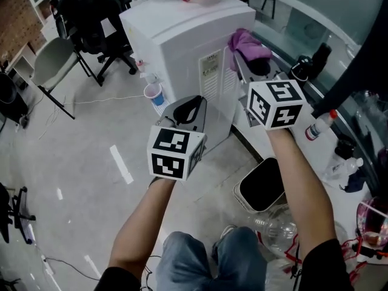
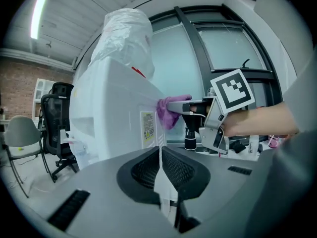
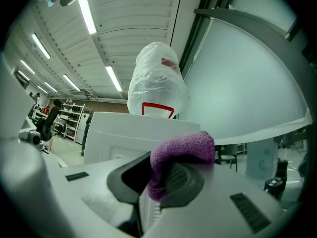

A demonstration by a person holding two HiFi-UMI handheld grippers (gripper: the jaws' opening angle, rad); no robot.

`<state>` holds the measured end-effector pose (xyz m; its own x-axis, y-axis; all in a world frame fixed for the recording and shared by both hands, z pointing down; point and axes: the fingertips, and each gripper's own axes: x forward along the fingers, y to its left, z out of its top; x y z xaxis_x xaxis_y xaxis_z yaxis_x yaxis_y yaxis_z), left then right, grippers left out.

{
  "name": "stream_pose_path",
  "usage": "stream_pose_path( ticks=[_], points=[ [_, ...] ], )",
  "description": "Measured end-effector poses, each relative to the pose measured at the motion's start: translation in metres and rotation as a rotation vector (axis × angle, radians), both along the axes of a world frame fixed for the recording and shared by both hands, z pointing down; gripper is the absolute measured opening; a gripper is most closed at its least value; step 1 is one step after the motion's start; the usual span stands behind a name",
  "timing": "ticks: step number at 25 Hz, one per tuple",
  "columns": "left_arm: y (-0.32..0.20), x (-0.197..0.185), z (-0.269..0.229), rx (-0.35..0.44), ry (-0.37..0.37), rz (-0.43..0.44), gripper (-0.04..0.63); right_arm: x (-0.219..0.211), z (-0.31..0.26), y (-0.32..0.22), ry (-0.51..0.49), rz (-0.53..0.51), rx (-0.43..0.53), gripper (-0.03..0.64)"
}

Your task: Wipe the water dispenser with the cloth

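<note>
Right gripper view: right gripper [image 3: 163, 182] clenched on purple cloth [image 3: 184, 150], which bulges at 12 o'clock beside water dispenser [image 3: 124, 130]. Cloth probably soft, light, floppy; pinch bunched fold. Left gripper [image 2: 161, 170] closed, empty.

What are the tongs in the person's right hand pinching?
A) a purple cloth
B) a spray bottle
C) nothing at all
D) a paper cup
A: the right gripper view shows a purple cloth folded and clamped between the right tongs, with the white water dispenser just beyond.
</note>
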<state>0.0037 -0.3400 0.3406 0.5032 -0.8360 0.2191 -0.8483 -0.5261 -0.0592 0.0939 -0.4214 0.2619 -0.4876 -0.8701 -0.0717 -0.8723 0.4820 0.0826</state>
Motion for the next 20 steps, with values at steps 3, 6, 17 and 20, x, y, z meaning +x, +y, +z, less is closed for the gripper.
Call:
stream_pose_path(
  ticks=[3,6,17,20],
  points=[
    [-0.001,0.003,0.019,0.014,0.003,0.008,0.037,-0.001,0.014,0.001,0.006,-0.002,0.025,0.046],
    [-0.001,0.006,0.035,0.020,-0.005,0.017,0.037,0.002,0.031,-0.002,0.001,0.007,0.028,0.046],
    [0.003,0.000,0.079,0.032,-0.020,0.023,0.036,-0.006,0.105,0.002,0.009,0.009,-0.011,0.046],
    [0.003,-0.001,0.088,0.037,-0.025,0.025,0.037,-0.005,0.124,0.002,0.009,0.016,-0.028,0.046]
  ],
)
